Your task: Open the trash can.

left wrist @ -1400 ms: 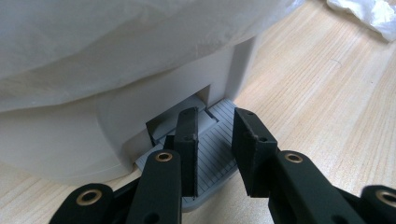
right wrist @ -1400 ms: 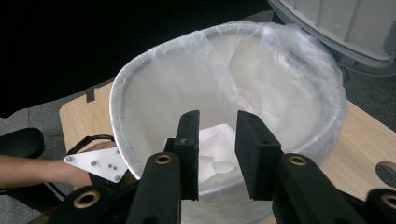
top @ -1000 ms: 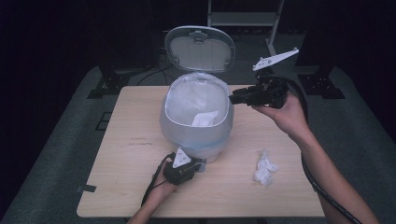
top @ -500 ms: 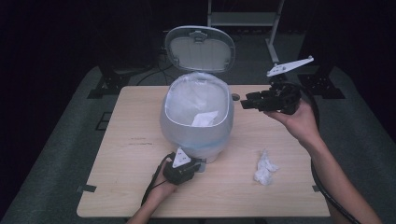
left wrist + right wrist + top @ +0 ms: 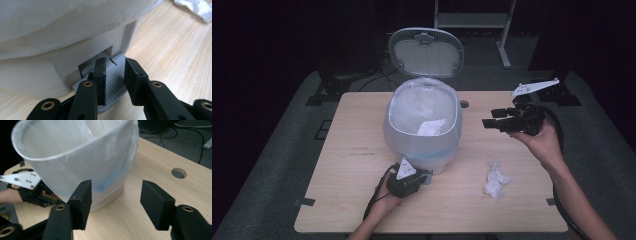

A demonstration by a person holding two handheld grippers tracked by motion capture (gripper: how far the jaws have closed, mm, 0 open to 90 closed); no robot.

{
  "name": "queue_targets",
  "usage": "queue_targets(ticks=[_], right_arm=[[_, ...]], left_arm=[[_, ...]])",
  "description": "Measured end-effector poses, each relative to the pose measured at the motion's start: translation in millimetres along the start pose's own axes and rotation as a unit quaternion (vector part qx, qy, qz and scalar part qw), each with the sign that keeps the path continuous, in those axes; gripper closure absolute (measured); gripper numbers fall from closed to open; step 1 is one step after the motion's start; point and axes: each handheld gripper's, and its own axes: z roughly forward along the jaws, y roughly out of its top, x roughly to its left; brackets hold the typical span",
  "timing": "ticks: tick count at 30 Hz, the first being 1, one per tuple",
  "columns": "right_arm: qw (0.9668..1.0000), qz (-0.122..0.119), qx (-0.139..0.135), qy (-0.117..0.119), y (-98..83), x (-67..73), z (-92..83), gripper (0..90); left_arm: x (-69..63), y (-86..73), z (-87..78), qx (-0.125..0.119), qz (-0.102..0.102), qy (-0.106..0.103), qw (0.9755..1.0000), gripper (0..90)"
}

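A pale pedal bin (image 5: 422, 120) lined with a white bag stands mid-table, its lid (image 5: 427, 50) raised. A crumpled tissue (image 5: 431, 127) lies inside it, and another crumpled tissue (image 5: 496, 180) lies on the table to the bin's right. My left gripper (image 5: 424, 176) sits at the bin's front base. Its jaws are near together, tips down on the grey ribbed pedal (image 5: 113, 82), nothing between them (image 5: 115, 67). My right gripper (image 5: 490, 118) hangs in the air right of the bin, pointing at it (image 5: 75, 152). Its jaws (image 5: 115, 195) have just been opening and hold nothing.
The wooden table (image 5: 352, 165) has a round cable hole (image 5: 463, 104) behind the bin on the right. Cables and a metal stand base lie on the dark floor beyond the far edge.
My right gripper has drawn back to the right and down from the bin's rim, and its jaws stand wider. The left gripper and the open lid have not moved.
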Motion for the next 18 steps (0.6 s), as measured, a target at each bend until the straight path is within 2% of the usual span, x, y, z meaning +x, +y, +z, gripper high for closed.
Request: queue_targets(ticks=[8, 18], right_arm=[[0.9998, 0.007, 0.009, -0.019, -21.4, -5.5, -1.0, 30.8], [0.9997, 0.021, 0.002, -0.014, -46.2, -13.5, -1.0, 29.3]], left_arm=[[0.6, 0.0, 0.1, -0.001, -0.001, -0.002, 1.0000, 71.6], [0.4, 0.0, 0.1, -0.001, 0.000, -0.001, 1.0000, 71.6]])
